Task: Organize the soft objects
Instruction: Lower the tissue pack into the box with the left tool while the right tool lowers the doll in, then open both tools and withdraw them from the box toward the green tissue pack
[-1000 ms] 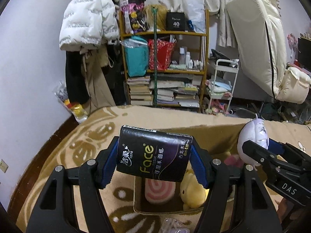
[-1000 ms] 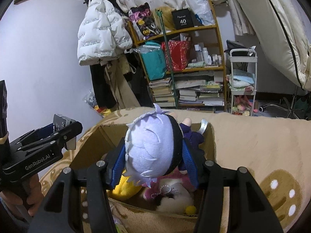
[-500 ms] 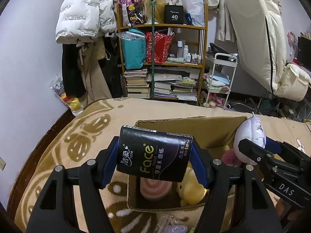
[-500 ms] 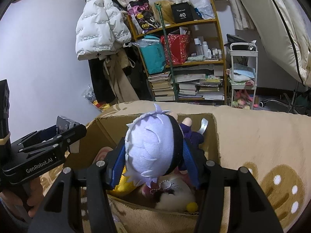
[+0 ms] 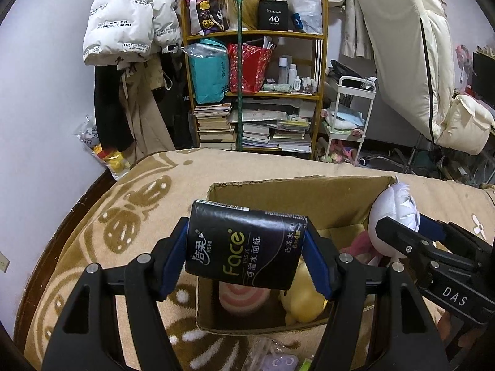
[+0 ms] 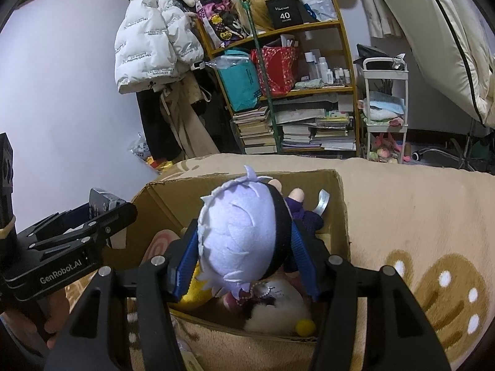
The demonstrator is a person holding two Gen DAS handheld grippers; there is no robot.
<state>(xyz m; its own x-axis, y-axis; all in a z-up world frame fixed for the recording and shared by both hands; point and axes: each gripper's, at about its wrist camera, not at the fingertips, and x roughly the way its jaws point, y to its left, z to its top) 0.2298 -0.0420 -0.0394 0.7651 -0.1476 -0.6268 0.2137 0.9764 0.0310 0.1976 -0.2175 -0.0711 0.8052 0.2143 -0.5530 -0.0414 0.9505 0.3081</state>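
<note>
Low in frame, the left gripper (image 5: 246,261) pinches a black tissue pack (image 5: 244,247) above the cardboard box (image 5: 297,191); the right gripper (image 6: 244,256) clamps a white-haired plush doll (image 6: 238,235). Both have moved further over the box.

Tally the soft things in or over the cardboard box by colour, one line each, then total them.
Black tissue pack, in the left tongs: 1
Lavender-haired doll, in the right tongs: 1
Yellow plush: 1
Pink-striped plush: 1
White fluffy plush: 1
Total: 5
</note>
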